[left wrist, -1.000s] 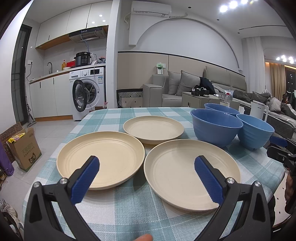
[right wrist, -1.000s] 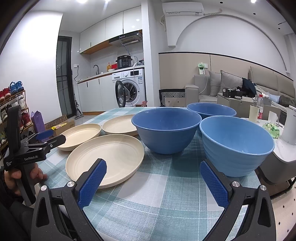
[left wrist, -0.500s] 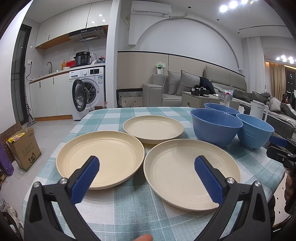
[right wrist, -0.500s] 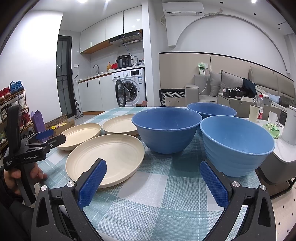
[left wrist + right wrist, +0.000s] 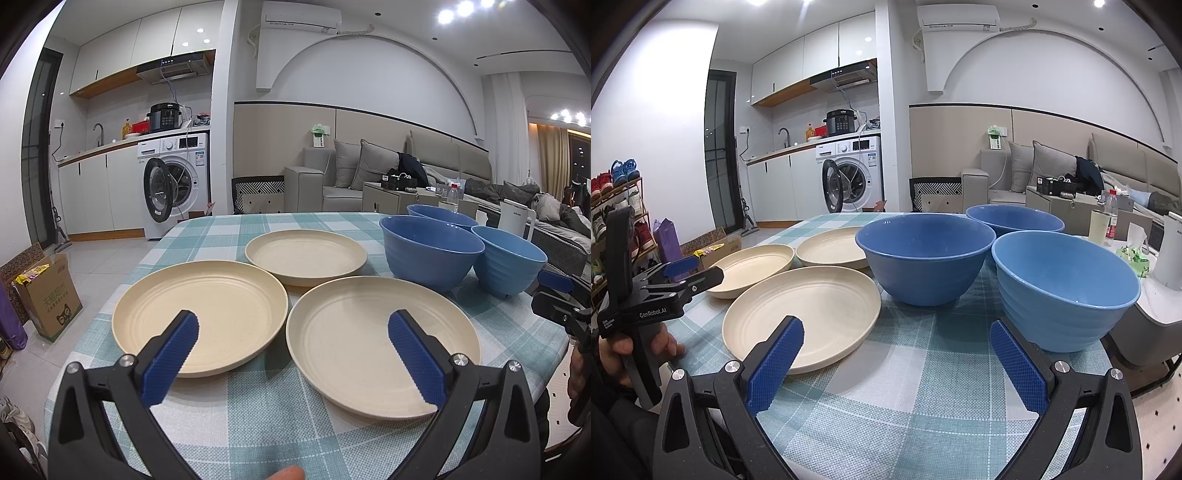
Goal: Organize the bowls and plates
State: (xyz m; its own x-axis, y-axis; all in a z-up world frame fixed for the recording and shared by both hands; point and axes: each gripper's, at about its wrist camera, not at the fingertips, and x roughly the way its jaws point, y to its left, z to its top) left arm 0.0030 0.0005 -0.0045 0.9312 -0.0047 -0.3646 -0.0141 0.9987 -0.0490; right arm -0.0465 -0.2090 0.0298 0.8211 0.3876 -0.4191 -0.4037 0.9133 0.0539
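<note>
Three cream plates lie on the checked tablecloth: a left plate [image 5: 207,317], a far plate [image 5: 306,256] and a near right plate [image 5: 373,339]. Three blue bowls stand upright to their right: a dark bowl [image 5: 430,254], a lighter bowl [image 5: 508,260] and a far bowl [image 5: 441,216]. My left gripper [image 5: 293,352] is open and empty, hovering at the near table edge before the two near plates. My right gripper [image 5: 897,363] is open and empty, short of the near plate [image 5: 803,308], the dark bowl [image 5: 925,260] and the lighter bowl [image 5: 1065,288].
The table's [image 5: 258,413] left edge drops to a tiled floor with a cardboard box [image 5: 46,291]. A white kettle [image 5: 1172,254] and a bottle [image 5: 1110,218] stand on a side table to the right. The left gripper shows in the right wrist view [image 5: 676,275].
</note>
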